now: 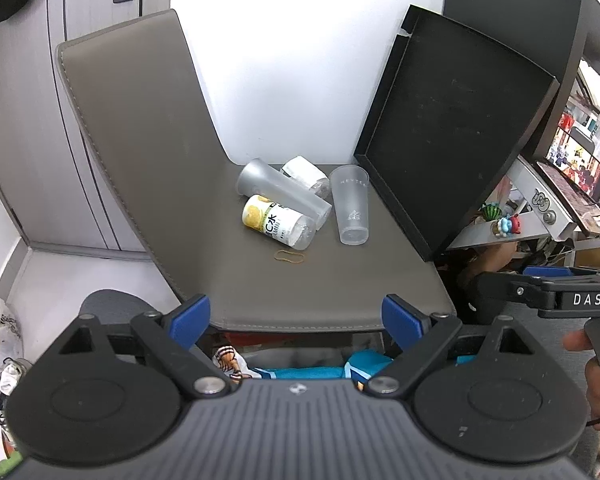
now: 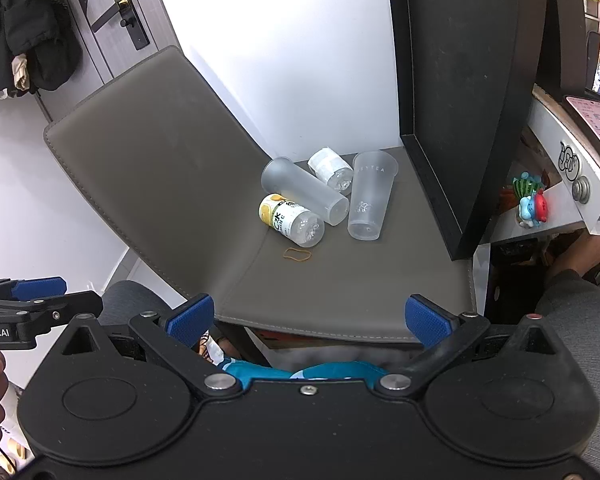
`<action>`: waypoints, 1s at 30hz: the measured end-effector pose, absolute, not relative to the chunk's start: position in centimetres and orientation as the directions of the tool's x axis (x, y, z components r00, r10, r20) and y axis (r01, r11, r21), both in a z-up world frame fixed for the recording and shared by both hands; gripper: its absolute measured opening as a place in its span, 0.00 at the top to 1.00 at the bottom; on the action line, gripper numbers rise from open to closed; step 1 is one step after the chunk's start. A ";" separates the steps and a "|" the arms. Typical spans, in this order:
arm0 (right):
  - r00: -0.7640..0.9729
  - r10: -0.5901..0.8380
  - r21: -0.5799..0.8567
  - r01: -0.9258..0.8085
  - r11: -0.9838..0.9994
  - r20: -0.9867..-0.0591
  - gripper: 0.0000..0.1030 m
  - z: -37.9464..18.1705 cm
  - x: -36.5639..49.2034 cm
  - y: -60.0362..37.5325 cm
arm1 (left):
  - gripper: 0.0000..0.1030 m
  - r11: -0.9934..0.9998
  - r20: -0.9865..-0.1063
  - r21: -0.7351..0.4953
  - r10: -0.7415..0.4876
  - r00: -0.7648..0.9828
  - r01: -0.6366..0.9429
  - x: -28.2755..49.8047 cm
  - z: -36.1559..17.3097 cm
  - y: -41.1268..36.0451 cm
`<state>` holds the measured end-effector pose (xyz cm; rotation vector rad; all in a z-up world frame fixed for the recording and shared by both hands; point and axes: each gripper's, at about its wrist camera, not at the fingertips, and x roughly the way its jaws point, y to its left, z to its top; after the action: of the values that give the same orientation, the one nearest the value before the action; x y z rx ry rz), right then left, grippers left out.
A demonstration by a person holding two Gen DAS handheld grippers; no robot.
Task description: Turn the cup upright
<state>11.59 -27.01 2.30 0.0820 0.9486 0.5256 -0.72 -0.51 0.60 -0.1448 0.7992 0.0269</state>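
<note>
A frosted plastic cup (image 1: 282, 193) (image 2: 305, 191) lies on its side on the grey chair seat (image 1: 340, 280) (image 2: 360, 280), resting on a bottle. A second frosted cup (image 1: 351, 205) (image 2: 370, 196) stands upright next to it on the right. My left gripper (image 1: 296, 320) is open and empty, hovering at the seat's front edge. My right gripper (image 2: 307, 318) is open and empty, also at the front edge. Both are well short of the cups.
A yellow-labelled bottle (image 1: 278, 222) (image 2: 292, 220) and a white-labelled bottle (image 1: 305, 174) (image 2: 332, 170) lie beside the tipped cup. A rubber band (image 1: 289, 256) (image 2: 297, 255) lies in front. A black board (image 1: 452, 120) (image 2: 460, 100) leans at the right. The chair back (image 1: 140, 120) rises on the left.
</note>
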 end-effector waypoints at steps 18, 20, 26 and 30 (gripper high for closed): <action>0.469 0.461 0.294 -0.387 0.874 -0.754 0.00 2.2 11.5 -27.0 | 0.11 0.990 -0.718 -0.113 -0.022 0.696 -0.085 -0.7 0.5 -0.5; 0.467 0.462 0.295 -0.387 0.873 -0.754 0.00 2.2 11.6 -27.0 | 0.11 0.990 -0.720 -0.113 -0.021 0.693 -0.087 -0.7 0.4 -0.5; 0.461 0.463 0.298 -0.387 0.872 -0.757 0.00 2.0 11.9 -27.1 | 0.11 0.990 -0.726 -0.111 -0.018 0.687 -0.092 0.0 0.3 -0.7; 0.463 0.465 0.307 -0.377 0.874 -0.755 0.00 1.9 12.3 -27.3 | 0.11 0.990 -0.730 -0.111 -0.019 0.683 -0.091 0.7 0.3 -0.9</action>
<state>12.32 -27.33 1.86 0.1011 0.9593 0.5184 0.74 -0.91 0.30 -0.1429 0.8185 0.0407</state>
